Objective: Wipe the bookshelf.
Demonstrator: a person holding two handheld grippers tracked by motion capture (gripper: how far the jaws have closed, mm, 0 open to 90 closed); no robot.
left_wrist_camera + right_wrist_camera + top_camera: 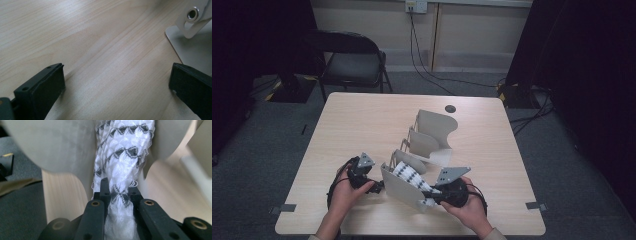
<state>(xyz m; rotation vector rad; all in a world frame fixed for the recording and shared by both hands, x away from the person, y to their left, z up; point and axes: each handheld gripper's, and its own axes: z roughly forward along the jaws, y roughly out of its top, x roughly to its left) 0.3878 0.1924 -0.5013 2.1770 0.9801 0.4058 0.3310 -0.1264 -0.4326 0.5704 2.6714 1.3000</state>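
White knitted cloth (122, 165) with dark zigzag bands sits pinched between the closed jaws of the right gripper (119, 192), rolled tight so it can slide between the dividers of the beige metal rack (404, 192). In the high view the roll lies in the rack's nearest slot. Beside it the left gripper (116, 82) hovers low over the wooden table (87, 37) with jaws wide and empty, probably placed to steady the rack's base (192, 50).
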